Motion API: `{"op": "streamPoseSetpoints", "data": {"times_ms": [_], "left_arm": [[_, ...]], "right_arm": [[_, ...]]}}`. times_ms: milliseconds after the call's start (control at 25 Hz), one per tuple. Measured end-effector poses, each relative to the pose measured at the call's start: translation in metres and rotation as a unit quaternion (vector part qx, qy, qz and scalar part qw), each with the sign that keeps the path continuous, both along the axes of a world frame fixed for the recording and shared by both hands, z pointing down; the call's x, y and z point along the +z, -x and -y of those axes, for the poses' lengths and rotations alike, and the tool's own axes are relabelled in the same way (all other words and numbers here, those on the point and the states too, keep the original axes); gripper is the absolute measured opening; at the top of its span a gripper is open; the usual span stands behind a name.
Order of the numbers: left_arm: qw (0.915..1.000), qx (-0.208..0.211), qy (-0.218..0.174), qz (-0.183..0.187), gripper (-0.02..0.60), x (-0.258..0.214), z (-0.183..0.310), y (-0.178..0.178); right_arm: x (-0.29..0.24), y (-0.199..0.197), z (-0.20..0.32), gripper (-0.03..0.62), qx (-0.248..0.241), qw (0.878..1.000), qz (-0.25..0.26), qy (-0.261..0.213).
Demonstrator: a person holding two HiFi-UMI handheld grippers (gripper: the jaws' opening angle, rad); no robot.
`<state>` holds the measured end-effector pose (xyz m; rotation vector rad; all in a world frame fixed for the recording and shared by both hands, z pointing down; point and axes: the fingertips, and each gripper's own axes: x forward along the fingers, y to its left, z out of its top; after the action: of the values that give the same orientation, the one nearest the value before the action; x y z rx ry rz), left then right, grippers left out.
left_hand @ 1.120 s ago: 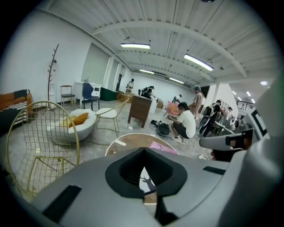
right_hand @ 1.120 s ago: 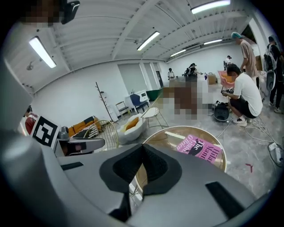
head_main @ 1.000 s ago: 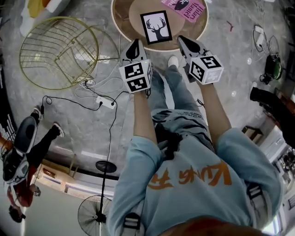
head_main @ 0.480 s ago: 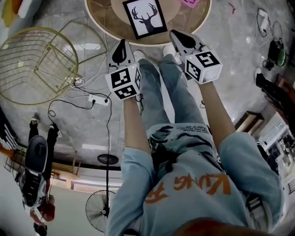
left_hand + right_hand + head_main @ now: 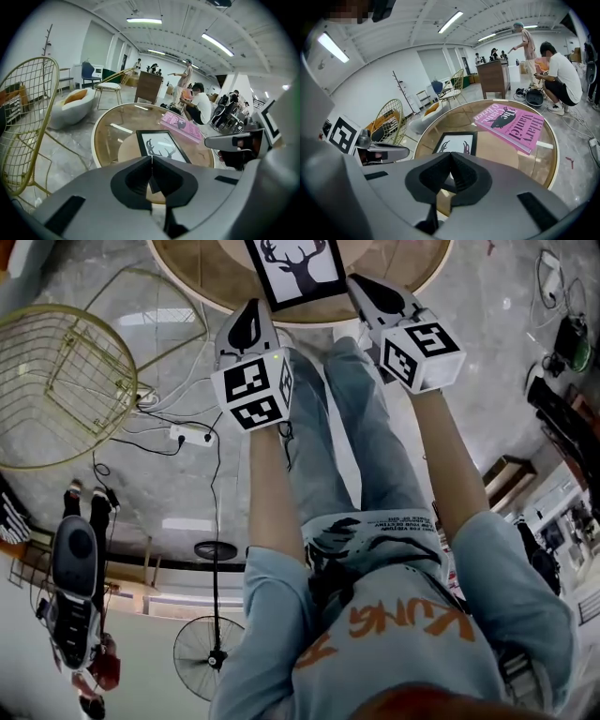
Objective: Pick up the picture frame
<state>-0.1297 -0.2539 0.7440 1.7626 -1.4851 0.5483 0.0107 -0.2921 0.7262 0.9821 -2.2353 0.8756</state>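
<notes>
Picture frame (image 5: 298,268) with a black deer print lies flat on the round glass-topped table (image 5: 192,277), near the edge closest to the person. The top of the head view cuts off its far end. Both gripper views show it whole, and only they take in the pink book (image 5: 511,124) lying further back on the same table, apart from the frame. The left gripper (image 5: 251,307) and right gripper (image 5: 361,285) hover side by side just short of the frame's near corners. Each gripper's own view shows its jaws pressed together, clenched on nothing. A gold wire chair (image 5: 56,381) stands left of the table.
</notes>
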Motion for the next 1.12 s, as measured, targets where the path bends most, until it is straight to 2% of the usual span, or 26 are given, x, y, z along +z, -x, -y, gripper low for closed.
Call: {"op": "streamPoseSetpoints", "data": {"times_ms": [160, 200, 240, 280, 520, 640, 800, 1000, 1120], "left_arm": [[0.9998, 0.005, 0.016, 0.009, 0.019, 0.016, 0.002, -0.003], [0.9996, 0.006, 0.022, 0.014, 0.042, 0.021, 0.001, -0.002], [0.9993, 0.008, 0.030, 0.019, 0.136, 0.028, 0.001, -0.002], [0.9991, 0.010, 0.037, 0.019, 0.175, 0.035, 0.000, -0.002], [0.9991, 0.008, 0.042, 0.002, 0.175, 0.051, 0.015, -0.002], [0.9985, 0.005, 0.054, -0.011, 0.178, 0.054, 0.020, -0.004], [0.9976, 0.010, 0.068, -0.002, 0.178, 0.061, 0.029, -0.004], [0.9967, 0.015, 0.080, -0.009, 0.176, 0.070, 0.040, -0.006], [0.9953, 0.035, 0.090, 0.011, 0.173, 0.079, 0.044, -0.009]], "right_arm": [[0.012, -0.008, 0.006, 0.000, 0.012, 1.000, -0.002, 0.000], [0.015, -0.009, 0.008, 0.000, 0.017, 1.000, -0.003, 0.002], [0.020, -0.009, 0.009, 0.000, 0.022, 1.000, -0.003, 0.004], [0.025, -0.010, 0.010, 0.000, 0.026, 1.000, -0.004, 0.006], [0.052, -0.008, 0.025, 0.001, 0.031, 0.999, -0.012, 0.015], [0.061, -0.005, 0.030, 0.095, 0.030, 0.999, -0.006, 0.034], [0.071, -0.006, 0.039, 0.097, 0.026, 0.999, -0.019, 0.044], [0.083, -0.003, 0.047, 0.107, 0.023, 0.998, -0.033, 0.058], [0.090, 0.000, 0.050, 0.112, 0.013, 0.997, -0.046, 0.062]]}}
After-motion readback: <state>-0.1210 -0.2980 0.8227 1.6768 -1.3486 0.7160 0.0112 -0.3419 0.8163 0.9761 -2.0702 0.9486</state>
